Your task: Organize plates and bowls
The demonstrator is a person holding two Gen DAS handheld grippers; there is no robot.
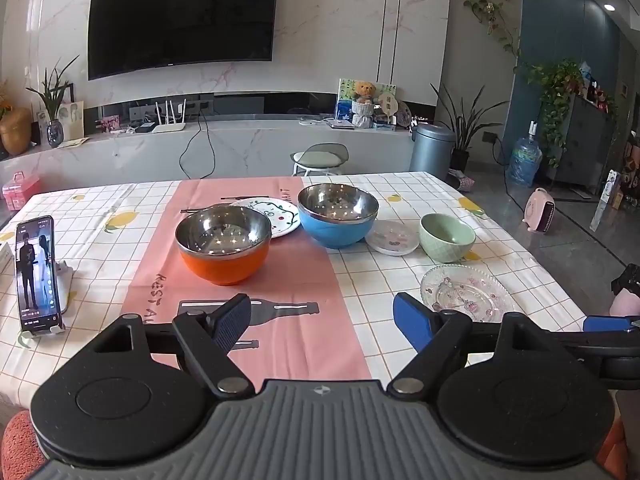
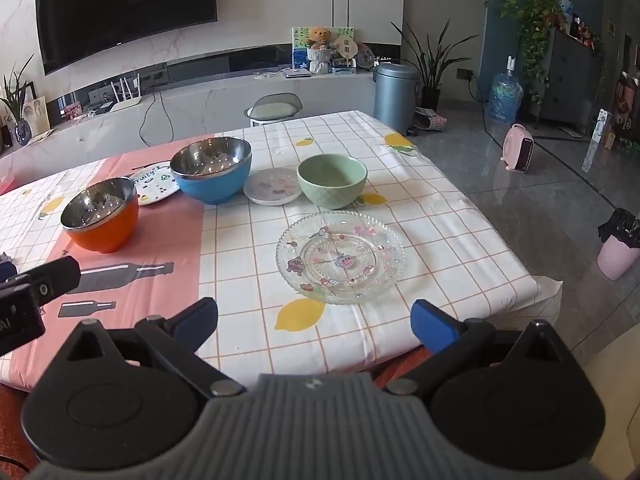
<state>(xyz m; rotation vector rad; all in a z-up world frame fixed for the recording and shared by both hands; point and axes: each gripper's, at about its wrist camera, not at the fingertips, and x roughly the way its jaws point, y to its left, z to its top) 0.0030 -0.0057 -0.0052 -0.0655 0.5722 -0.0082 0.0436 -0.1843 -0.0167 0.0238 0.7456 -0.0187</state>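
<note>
An orange steel-lined bowl (image 1: 223, 246) (image 2: 101, 216) and a larger blue steel-lined bowl (image 1: 338, 215) (image 2: 212, 171) stand on the table. A white painted plate (image 1: 272, 216) (image 2: 155, 187) lies behind them. A small white plate (image 1: 392, 237) (image 2: 273, 186) lies beside a green bowl (image 1: 447, 237) (image 2: 332, 180). A clear glass plate (image 1: 466, 294) (image 2: 340, 257) lies near the front right. My left gripper (image 1: 322, 322) is open and empty, short of the orange bowl. My right gripper (image 2: 314, 322) is open and empty, just short of the glass plate.
A phone on a stand (image 1: 37, 274) is at the table's left. The table's right edge (image 2: 532, 276) drops to the floor, where a pink bin (image 2: 618, 250) stands. A stool (image 1: 318, 158) stands beyond the far edge.
</note>
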